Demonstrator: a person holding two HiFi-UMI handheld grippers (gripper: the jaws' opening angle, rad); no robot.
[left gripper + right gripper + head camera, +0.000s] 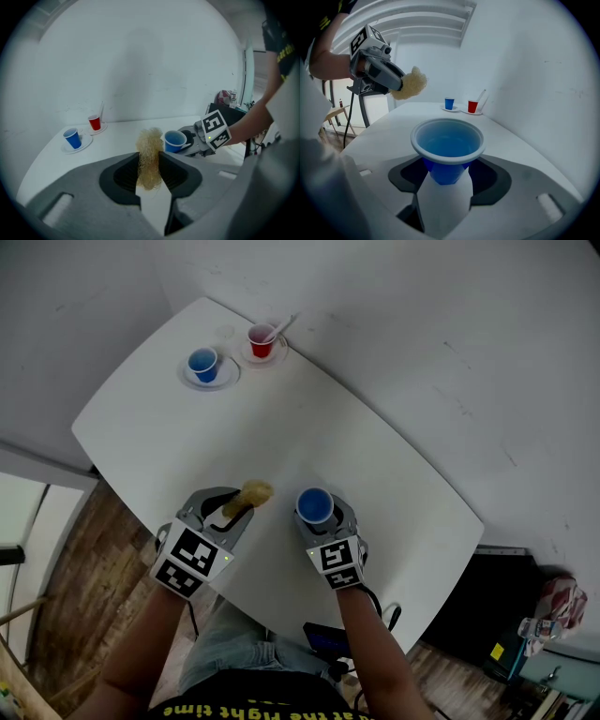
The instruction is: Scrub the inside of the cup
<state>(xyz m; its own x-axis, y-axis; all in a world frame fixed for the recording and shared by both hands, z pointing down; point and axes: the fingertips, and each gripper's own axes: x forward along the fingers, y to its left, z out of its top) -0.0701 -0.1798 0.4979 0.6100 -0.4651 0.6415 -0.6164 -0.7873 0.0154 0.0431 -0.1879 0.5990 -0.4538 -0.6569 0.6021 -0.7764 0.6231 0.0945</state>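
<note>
Scrubbing has not begun, by the look of it: the blue cup (447, 140) stands upright on the white table (309, 427) near the person's edge, and the straw-coloured scrubber (150, 140) is beside it, outside the rim and apart from it. The left gripper (149, 161) has its jaws drawn narrow, pinching the scrubber with the tuft poking out past the tips. The right gripper (446, 174) stands fairly wide around the cup's lower body, and its pads seem to press the sides (the rim hides the contact). All the scrubbing is left.
</note>
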